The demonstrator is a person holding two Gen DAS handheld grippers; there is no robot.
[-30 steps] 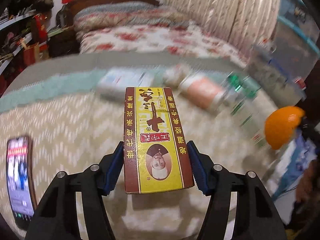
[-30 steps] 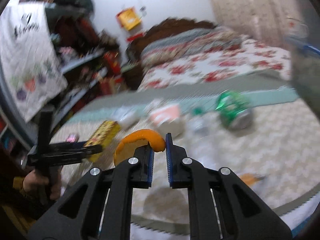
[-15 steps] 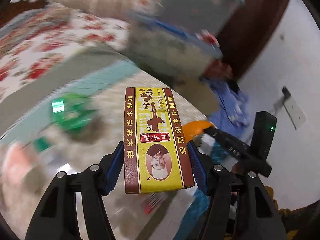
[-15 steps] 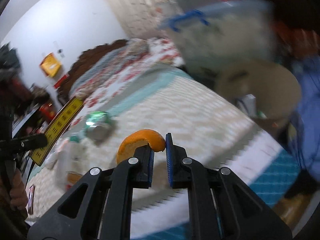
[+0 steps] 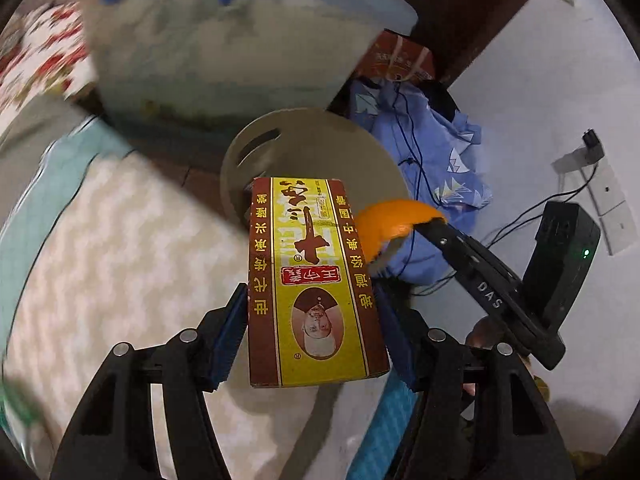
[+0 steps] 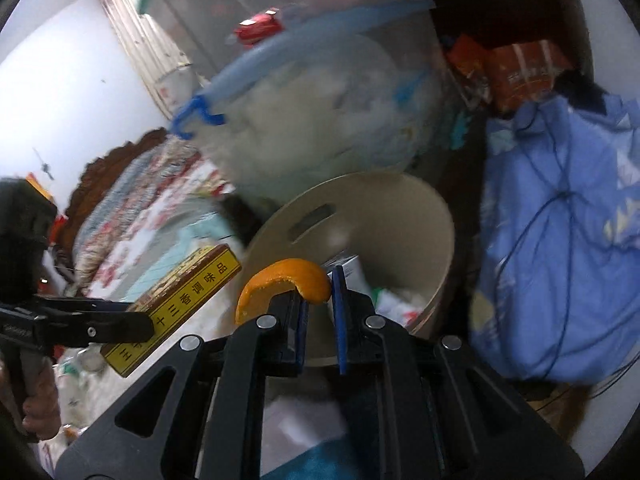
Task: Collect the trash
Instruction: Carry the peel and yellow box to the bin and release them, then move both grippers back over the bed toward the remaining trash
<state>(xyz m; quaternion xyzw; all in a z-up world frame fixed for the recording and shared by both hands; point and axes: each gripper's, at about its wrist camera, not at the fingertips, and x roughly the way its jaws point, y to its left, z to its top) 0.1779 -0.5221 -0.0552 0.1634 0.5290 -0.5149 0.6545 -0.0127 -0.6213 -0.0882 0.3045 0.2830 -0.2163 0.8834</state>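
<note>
Left gripper (image 5: 310,330), black plastic frame with ribbed blue pads, clamped on the long sides of a flat rectangular cardboard box printed glossy yellow and maroon with Chinese characters and an oval portrait (image 5: 314,284); box held level, off the bedding, far end overlapping the near rim of a round beige plastic waste bin (image 5: 320,148) with a slot handle cut in its wall. Right gripper (image 6: 320,300), same black build, pinching one end of a curved strip of orange peel (image 6: 280,282), waxy outside, pale pith on the underside; pads nearly together with the peel's tip between them, rest of the peel arching out to the left. Peel held above the bin's near rim (image 6: 400,184); crumpled white paper or packaging inside the bin (image 6: 396,304), too blurred to tell which. From the right wrist view, box (image 6: 180,300) just left of the peel, close but apart. Behind the bin, a translucent plastic storage tub with a pale blue lid and blue clip latch (image 6: 320,100). Right of the bin, a rumpled light-blue patterned cloth (image 6: 560,240) with a thin dark cord lying across it. Under the left gripper, a cream zigzag-textured woven blanket (image 5: 112,260).
</note>
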